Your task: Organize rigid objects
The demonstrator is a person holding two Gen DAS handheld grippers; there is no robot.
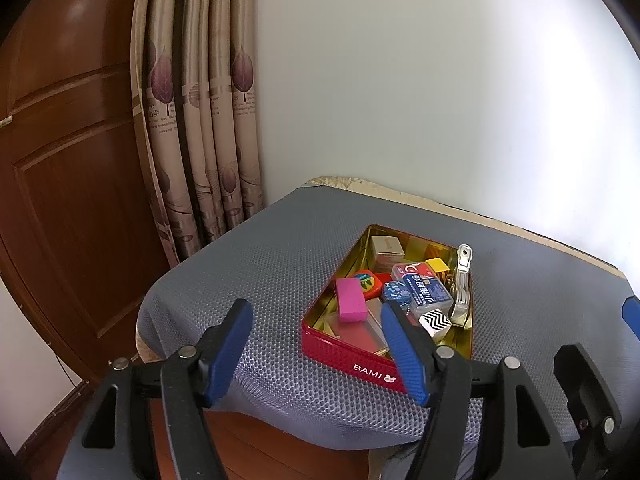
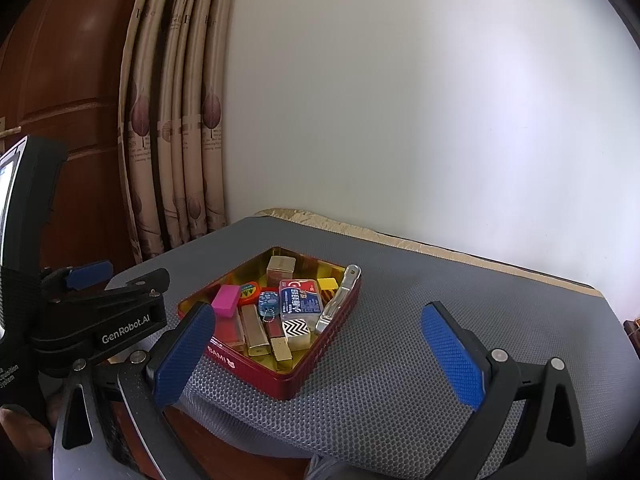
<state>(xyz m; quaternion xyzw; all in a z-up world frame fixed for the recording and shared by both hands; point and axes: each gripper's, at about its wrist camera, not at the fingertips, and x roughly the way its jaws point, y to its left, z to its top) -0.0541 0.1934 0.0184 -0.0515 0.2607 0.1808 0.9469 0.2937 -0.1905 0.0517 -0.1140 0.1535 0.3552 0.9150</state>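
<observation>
My left claw point(image 1: 316, 344) stands apart with nothing between its pads, hovering over the near edge of the grey mat point(image 1: 248, 272). My right claw point(image 2: 320, 356) is likewise spread wide and empty, the red tin point(image 2: 320, 364) showing in the gap between its fingers.

The tin sits on the mat, at about one o'clock from my left claw and eleven o'clock from my right. It holds everything I can see of the small hard things: a pink eraser point(image 2: 225, 300) at its nine o'clock side, a blue-and-white box point(image 2: 300, 300) near the middle, a zigzag block point(image 2: 297, 330) toward six o'clock, a yellow block point(image 2: 328, 283) and a metal clip point(image 2: 338, 300) leaning along the three o'clock wall. A tan box point(image 2: 281, 269) stands at twelve o'clock.

No loose piece lies on the mat that I can see, so I judge the gathering step finished or nearly so. What is left, if anything, would be tidying inside the tin or drawing both claws away. Reaching in would call for narrowing the pads, as the pieces lie packed close together.
</observation>
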